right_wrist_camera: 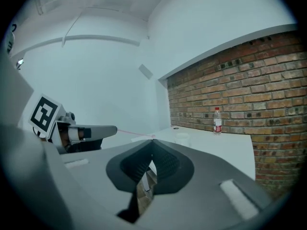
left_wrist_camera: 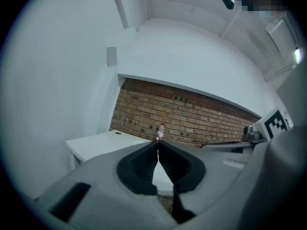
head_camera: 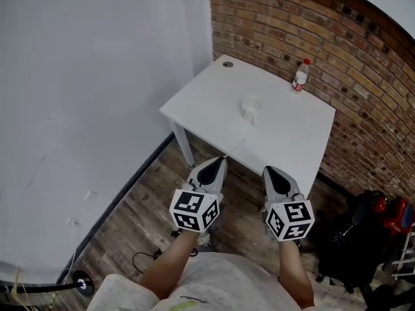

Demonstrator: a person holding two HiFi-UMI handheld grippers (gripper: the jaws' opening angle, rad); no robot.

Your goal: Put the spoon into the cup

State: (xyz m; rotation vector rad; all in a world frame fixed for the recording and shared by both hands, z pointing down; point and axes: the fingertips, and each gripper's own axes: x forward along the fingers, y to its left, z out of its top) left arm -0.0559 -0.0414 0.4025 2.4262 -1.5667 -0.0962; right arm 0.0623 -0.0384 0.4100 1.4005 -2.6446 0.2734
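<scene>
L gripper [head_camera: 222, 159]: jaws pressed together at the tips. A thin pinkish stick pokes out fwd from between them, apparently the spoon [right_wrist_camera: 135, 133], though it is too thin to make out a bowl. In the head view its far end reaches over the near edge of the table [head_camera: 285, 141]. The L gripper's own view sees it end-on, so hardly any of it shows there.

R gripper [head_camera: 267, 169]: jaws also closed tip to tip, w/ nothing between them. Only floor and a bit of table leg show through the gap lower down.

Both grippers are held side by side, near each other but apart, over the wood floor [head_camera: 149, 193] just in front of the table. Each is in one of the person's hands, marker cubes facing the head camera.

The cup [head_camera: 251, 109], pale and translucent, stands upright approx mid-table, well beyond both grippers and clear of the spoon.

A clear bottle [head_camera: 299, 75] w/ red cap stands upright at the table's far edge by the brick wall [head_camera: 311, 24]. There is a round cable hole [head_camera: 227, 63] at the table's far L corner.

A white wall [head_camera: 97, 76] runs along the L side. A black bag [head_camera: 350, 238] sits on the floor to the R, and a dark cable [head_camera: 146, 259] lies on the floor lower L.
</scene>
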